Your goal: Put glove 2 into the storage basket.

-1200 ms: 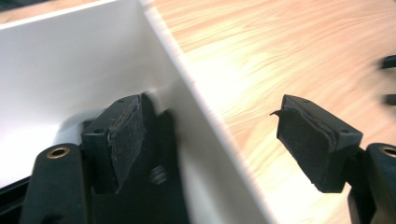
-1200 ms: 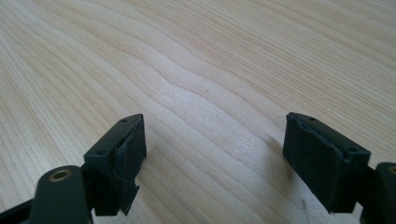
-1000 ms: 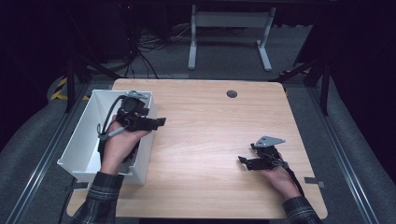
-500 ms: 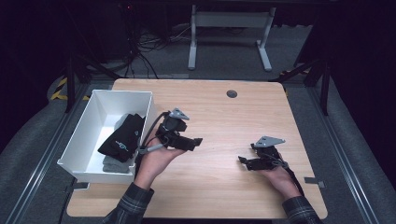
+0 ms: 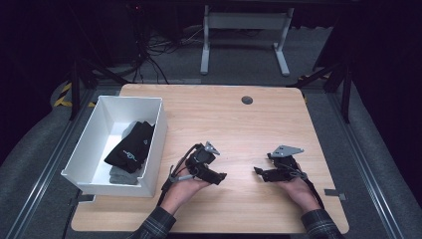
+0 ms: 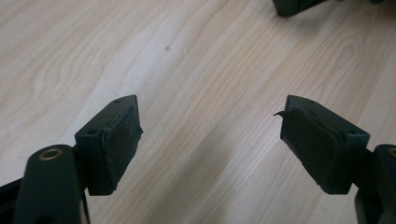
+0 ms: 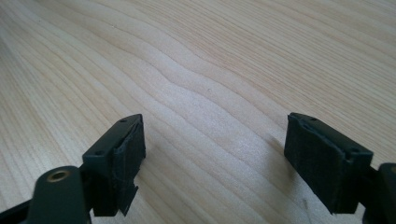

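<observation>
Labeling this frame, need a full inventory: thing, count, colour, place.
bin: 1, white, left edge of the table
black cloth: 1, black with small white print, inside the bin
grey cloth: 1, grey, inside the bin under the black cloth's near end
table: 1, light wood, centre
grommet: 1, dark, in the table's far edge
desk frame: 1, grey metal, on the floor behind the table
cables: several, black, on the floor at far left
left tongs: 1, black, open, empty, low over the table near centre
right tongs: 1, black, open, empty, low over the table right of centre
sleeves: 2, dark plaid, bottom edge
</observation>
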